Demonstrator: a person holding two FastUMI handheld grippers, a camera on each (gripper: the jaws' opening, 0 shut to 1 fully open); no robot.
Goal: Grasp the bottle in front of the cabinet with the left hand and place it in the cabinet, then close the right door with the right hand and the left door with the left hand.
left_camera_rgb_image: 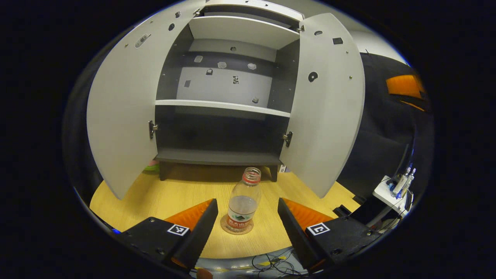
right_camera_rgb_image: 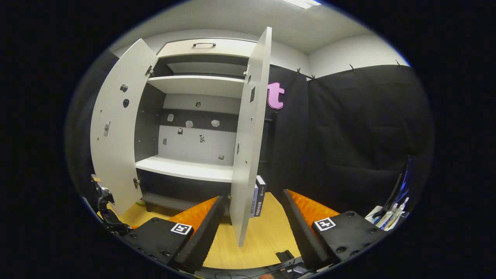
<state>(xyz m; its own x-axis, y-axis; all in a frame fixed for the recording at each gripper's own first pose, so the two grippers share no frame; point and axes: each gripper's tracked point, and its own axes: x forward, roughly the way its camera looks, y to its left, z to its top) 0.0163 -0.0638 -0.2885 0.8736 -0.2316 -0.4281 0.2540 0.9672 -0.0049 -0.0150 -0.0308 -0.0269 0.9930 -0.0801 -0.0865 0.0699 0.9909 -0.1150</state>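
Note:
A clear plastic bottle (left_camera_rgb_image: 244,203) with a red neck ring and no cap stands upright on a round coaster on the wooden table, in front of the open cabinet (left_camera_rgb_image: 223,157). My left gripper (left_camera_rgb_image: 248,211) is open, its fingers either side of the bottle without touching it. Both cabinet doors stand wide open: the left door (left_camera_rgb_image: 124,116) and the right door (left_camera_rgb_image: 329,108). In the right gripper view my right gripper (right_camera_rgb_image: 252,213) is open, and the right door's edge (right_camera_rgb_image: 248,155) hangs between its fingers, a little farther off.
The cabinet has a white middle shelf (left_camera_rgb_image: 223,106) and a dark bottom shelf. A small box (right_camera_rgb_image: 259,195) stands behind the right door. A white stand with small bottles (left_camera_rgb_image: 399,186) sits at the right. Cables lie below the table's front edge (left_camera_rgb_image: 271,261).

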